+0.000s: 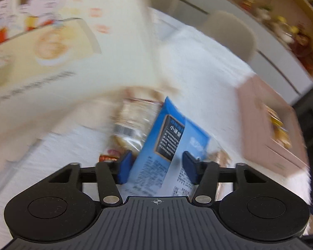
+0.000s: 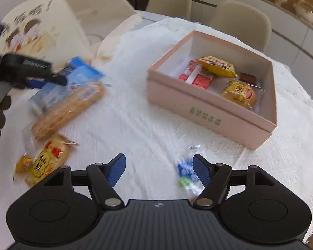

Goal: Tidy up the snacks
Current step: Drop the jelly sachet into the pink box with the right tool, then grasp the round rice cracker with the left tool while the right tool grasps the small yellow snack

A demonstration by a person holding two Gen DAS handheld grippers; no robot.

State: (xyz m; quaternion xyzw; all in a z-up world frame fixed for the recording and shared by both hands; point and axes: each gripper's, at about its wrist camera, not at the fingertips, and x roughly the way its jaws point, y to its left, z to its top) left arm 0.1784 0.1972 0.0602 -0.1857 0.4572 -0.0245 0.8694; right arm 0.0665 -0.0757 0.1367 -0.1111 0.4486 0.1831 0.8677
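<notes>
Left wrist view, blurred. A cream bag with a cartoon print (image 1: 52, 41) fills your far left. Next to it a clear pack of biscuits (image 1: 131, 120) lies on the white tablecloth (image 1: 198, 62). Your left gripper (image 1: 157, 166) is narrowed on the blue packet (image 1: 167, 145): the packet stands tilted between the two blue pads, and both pads appear to touch its sides. The pink box (image 1: 258, 112) sits well apart at the right edge.

Right wrist view. At lower left a yellow-wrapped snack (image 2: 46, 162) rests on the cloth, near one end of a long biscuit pack (image 2: 68, 108). Your right gripper (image 2: 159, 168) has its jaws wide and holds nothing. A small blue-and-white candy (image 2: 184, 170) lies on the cloth just beside the inner face of its right finger; contact cannot be told. Further right the pink box stands open, with yellow packets (image 2: 217, 65), red packets (image 2: 200, 79) and a brown piece (image 2: 248, 78) inside.
</notes>
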